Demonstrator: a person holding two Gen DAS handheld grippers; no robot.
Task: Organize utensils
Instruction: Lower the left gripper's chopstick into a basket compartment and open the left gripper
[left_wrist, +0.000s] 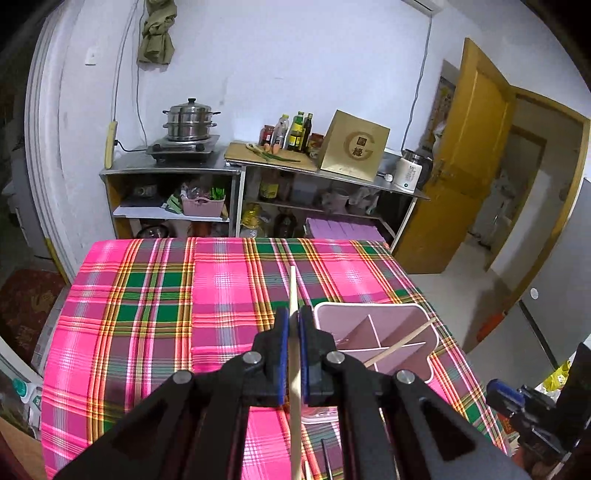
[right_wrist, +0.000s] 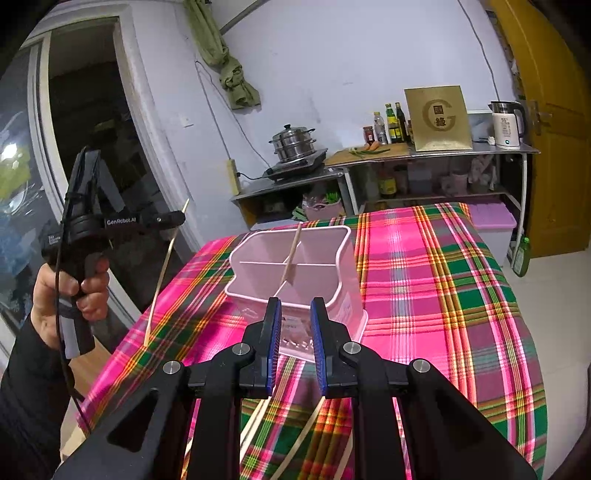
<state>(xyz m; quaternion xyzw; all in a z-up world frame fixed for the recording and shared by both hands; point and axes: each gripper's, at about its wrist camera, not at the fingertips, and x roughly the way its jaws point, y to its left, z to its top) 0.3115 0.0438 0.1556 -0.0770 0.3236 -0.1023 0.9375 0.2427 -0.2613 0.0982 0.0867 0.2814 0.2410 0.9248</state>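
Observation:
My left gripper (left_wrist: 294, 314) is shut on a pale wooden chopstick (left_wrist: 293, 291), held above the plaid tablecloth just left of the pink divided utensil holder (left_wrist: 428, 369). One chopstick (left_wrist: 402, 345) leans inside the holder. In the right wrist view the left gripper (right_wrist: 181, 216) holds its chopstick (right_wrist: 162, 277) steeply tilted at the table's left edge. My right gripper (right_wrist: 295, 306) is open and empty, just in front of the holder (right_wrist: 347, 295), which has a chopstick (right_wrist: 293, 247) in it. More chopsticks (right_wrist: 295, 446) lie on the cloth under the right gripper.
The table (right_wrist: 443, 295) is covered with a pink and green plaid cloth. Steel shelving (left_wrist: 236, 173) with a steamer pot, bottles, a cutting board and a kettle stands behind it. A yellow door (left_wrist: 454, 166) is at the right.

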